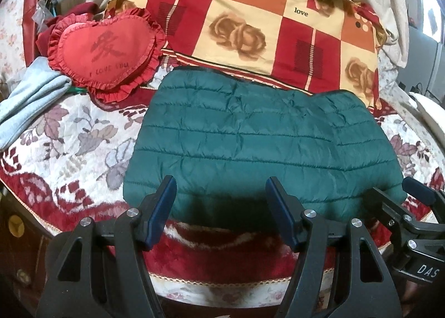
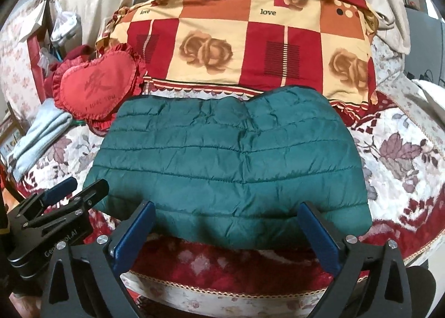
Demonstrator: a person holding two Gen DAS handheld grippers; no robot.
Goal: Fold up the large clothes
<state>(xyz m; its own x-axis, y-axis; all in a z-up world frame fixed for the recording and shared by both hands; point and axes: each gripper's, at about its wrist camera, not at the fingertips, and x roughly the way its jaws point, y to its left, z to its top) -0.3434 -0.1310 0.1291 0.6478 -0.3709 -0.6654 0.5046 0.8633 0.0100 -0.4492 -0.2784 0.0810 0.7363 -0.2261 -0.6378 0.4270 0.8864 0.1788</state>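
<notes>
1. The green quilted jacket [image 1: 258, 137] lies folded into a flat, wide bundle on the bed [image 1: 69, 134], on a floral cover of white and dark red.
2. Its far edge touches or just overlaps the big checked pillow [image 1: 250, 31] printed with roses and the word "love".
3. The left tongs [image 1: 221, 192] hang above the jacket's near edge with their blue pads spread apart and nothing between them.
4. The right tongs [image 2: 226, 217] stand wide apart over the same near edge, gripping nothing; whether a pad brushes the cloth I cannot tell.
5. A red heart-shaped cushion [image 1: 107, 52] with a frill lies left of the jacket, against the pillow.
6. A pale blue folded cloth [image 1: 30, 101] lies at the bed's left side.
7. No containers are clearly visible.
</notes>
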